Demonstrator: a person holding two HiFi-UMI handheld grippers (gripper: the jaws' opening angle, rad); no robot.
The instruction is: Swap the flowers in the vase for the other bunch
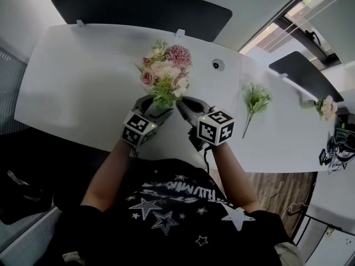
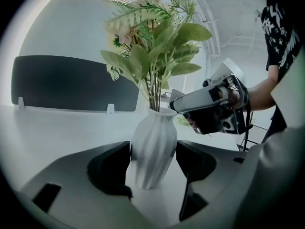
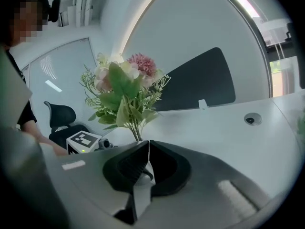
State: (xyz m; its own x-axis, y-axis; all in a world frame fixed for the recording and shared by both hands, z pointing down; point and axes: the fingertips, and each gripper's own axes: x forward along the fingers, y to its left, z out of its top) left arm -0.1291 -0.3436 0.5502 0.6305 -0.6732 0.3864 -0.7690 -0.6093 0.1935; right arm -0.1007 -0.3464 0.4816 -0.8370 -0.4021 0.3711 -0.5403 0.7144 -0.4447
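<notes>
1. Head view: I'm looking steeply down over the table [image 1: 83, 87].
2. Left gripper view sits low, close on the vase [image 2: 153, 147].
3. Right gripper view flanks it; all three share the bouquet [image 3: 125, 92].

left claw [image 2: 153, 150] spread wide, right claw [image 3: 148, 146] closed

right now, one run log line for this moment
left gripper: open, vase between fingers | right gripper: shut, empty, near vase rim | flowers: in vase | other bunch: on table

Office, long white desk [image 1: 83, 87], dark divider screens [image 1: 138, 7], black swivel chair [image 3: 61, 114]
</notes>
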